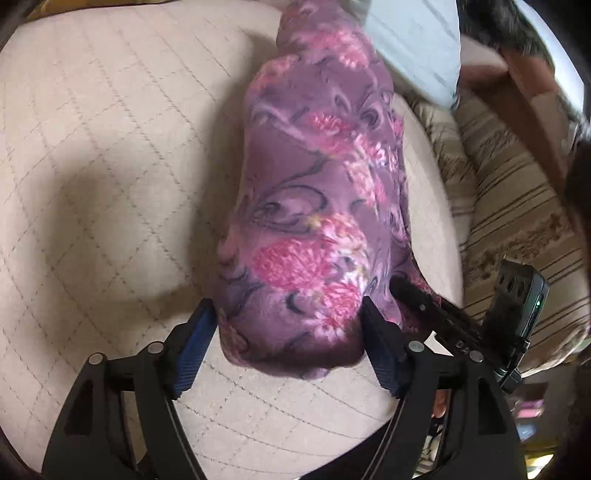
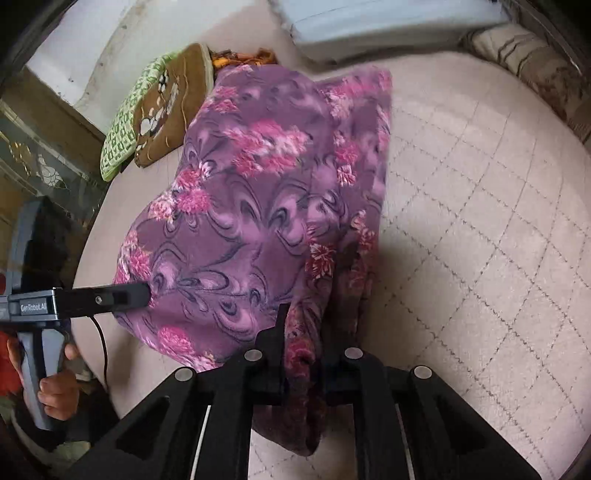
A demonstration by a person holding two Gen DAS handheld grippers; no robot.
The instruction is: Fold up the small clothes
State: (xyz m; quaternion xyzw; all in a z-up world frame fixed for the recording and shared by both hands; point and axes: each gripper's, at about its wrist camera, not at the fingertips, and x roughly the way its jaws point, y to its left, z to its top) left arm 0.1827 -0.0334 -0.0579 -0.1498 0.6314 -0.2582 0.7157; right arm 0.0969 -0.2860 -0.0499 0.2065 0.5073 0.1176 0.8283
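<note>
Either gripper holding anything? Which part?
Right gripper is shut on the purple floral fleece garment's bunched near edge. Left gripper is open, straddling the garment's end, not clamped.

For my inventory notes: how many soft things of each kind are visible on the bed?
Purple floral garment: 1
Green and brown cushion: 1
Pale blue pillow: 1
Striped beige bedding: 1
Total: 4

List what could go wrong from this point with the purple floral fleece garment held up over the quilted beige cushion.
The right gripper pinches only a bunched edge of the purple floral fleece garment, so it may slip out. The left gripper has wide-open jaws merely flanking the cloth, giving little support. Hanging layers look uneven, so lowering onto the quilted beige cushion could set a crooked fold.
</note>
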